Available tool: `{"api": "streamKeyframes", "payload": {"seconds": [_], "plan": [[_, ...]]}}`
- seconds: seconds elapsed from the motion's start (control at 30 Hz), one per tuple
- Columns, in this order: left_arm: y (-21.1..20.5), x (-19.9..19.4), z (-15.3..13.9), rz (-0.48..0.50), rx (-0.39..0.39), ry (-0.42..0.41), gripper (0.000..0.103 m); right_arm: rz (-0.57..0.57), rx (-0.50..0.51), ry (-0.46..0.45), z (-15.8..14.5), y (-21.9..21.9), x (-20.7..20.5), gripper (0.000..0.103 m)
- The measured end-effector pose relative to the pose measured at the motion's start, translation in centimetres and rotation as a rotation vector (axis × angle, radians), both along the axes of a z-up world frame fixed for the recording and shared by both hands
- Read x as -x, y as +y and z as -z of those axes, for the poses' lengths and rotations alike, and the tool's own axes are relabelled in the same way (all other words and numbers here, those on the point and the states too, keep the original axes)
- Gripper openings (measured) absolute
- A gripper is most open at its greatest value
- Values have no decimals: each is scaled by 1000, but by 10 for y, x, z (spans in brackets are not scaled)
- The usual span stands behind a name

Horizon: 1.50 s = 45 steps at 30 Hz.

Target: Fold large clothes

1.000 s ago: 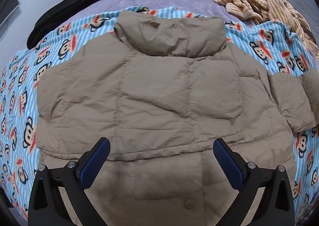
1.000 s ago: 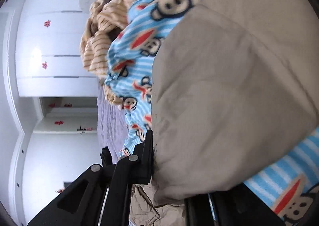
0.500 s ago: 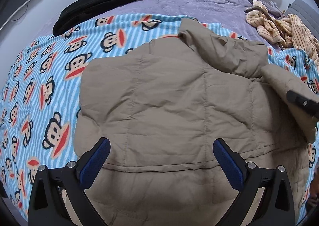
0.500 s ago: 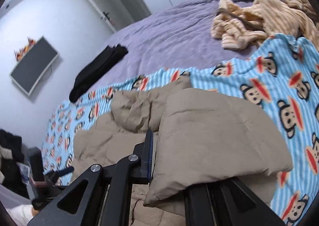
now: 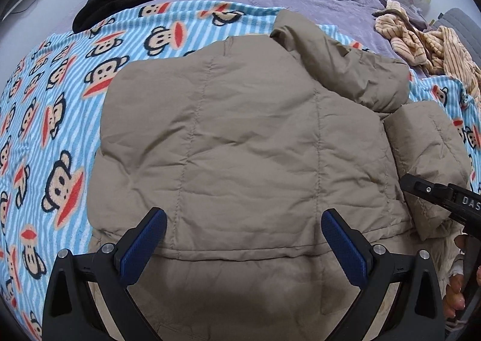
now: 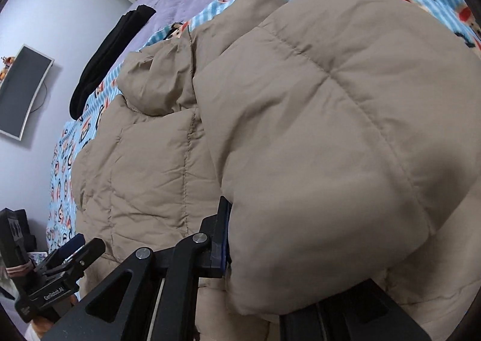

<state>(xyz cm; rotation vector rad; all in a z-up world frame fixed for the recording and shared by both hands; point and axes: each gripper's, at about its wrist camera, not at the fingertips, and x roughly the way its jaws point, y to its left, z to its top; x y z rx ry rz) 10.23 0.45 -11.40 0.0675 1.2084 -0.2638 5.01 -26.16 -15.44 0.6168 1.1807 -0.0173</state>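
Soft even daylight, sharp focus, strong fisheye bending with dark corners

Black left gripper [image 5: 243, 246], blue-padded jaws.

White letters "DAS" show on the black body of the right gripper [image 5: 445, 193] where it enters the left wrist view at the right edge; the word is cut off there. In the right wrist view, "GenRobot.AI" is printed in white on the black body of the left gripper [image 6: 75, 246], at the lower left. No other writing can be read.
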Motion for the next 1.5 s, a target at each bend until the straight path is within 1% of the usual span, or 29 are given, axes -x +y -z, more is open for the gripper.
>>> {"api": "streamKeyframes", "payload": {"seconds": [0.03,0.07,0.1,0.13,0.17,0.23,0.3,0.43,0.47,0.5,0.53,0.57,0.63,0.7,0.8,0.87,0.93,1.0,1.03,1.07,1.1,1.13,1.17,1.23,1.3,1.43,1.47,1.5], "plan": [[-2,-2,-3,7,5,-6,103,-1,-11,6,-4,-1,1,26],[-3,-5,-5,11,10,-11,103,4,-29,1,-9,-3,4,45],[-2,-8,-6,11,13,-15,103,15,-49,-13,-16,-7,7,55],[-2,-11,-7,8,15,-17,103,30,-63,-31,-23,-10,9,72],[0,-15,-8,2,16,-20,103,58,-83,-61,-32,-16,18,75],[5,-20,-8,-13,20,-20,103,121,-122,-92,-42,-31,32,75],[10,-24,-7,-23,28,-19,103,230,-153,-112,-47,-54,48,75],[15,-25,-10,-8,64,-18,103,416,-248,-125,-38,-93,63,75],[16,-25,-11,1,81,-17,103,463,-281,-133,-35,-101,65,69],[17,-25,-12,10,107,-12,103,488,-298,-141,-34,-105,65,61],[18,-25,-13,18,143,-1,103,495,-292,-142,-35,-107,62,38],[18,-25,-14,23,183,13,103,485,-274,-145,-37,-106,58,22],[21,-27,-14,30,260,46,103,410,-230,-171,-47,-92,43,18],[26,-31,-11,12,331,79,103,285,-165,-204,-62,-68,24,18],[35,-36,-6,-12,451,135,103,52,-51,-240,-80,-14,-3,18],[42,-39,-3,-24,528,169,103,-95,10,-236,-82,26,-14,18],[46,-41,0,-26,603,206,103,-200,43,-214,-75,56,-16,18],[48,-42,1,-25,662,227,103,-278,68,-158,-61,79,-20,20],[49,-43,1,-22,697,237,103,-299,84,-128,-54,86,-20,21],[49,-44,1,-19,724,246,103,-318,90,-102,-48,92,-19,34],[48,-45,0,-13,747,256,103,-333,88,-84,-44,96,-17,44],[46,-45,0,-4,767,266,103,-337,87,-81,-43,97,-13,65],[44,-46,-1,6,778,271,103,-337,91,-93,-46,97,-9,73],[37,-47,-2,34,784,281,103,-339,101,-95,-51,93,-1,74],[28,-49,0,54,768,289,103,-315,101,-91,-57,80,11,73],[3,-55,12,77,649,296,103,-224,98,-52,-59,38,42,74],[-4,-55,13,87,621,293,97,-191,89,-33,-57,24,53,73],[-12,-55,14,97,601,291,90,-162,79,-17,-55,12,63,73]]}}
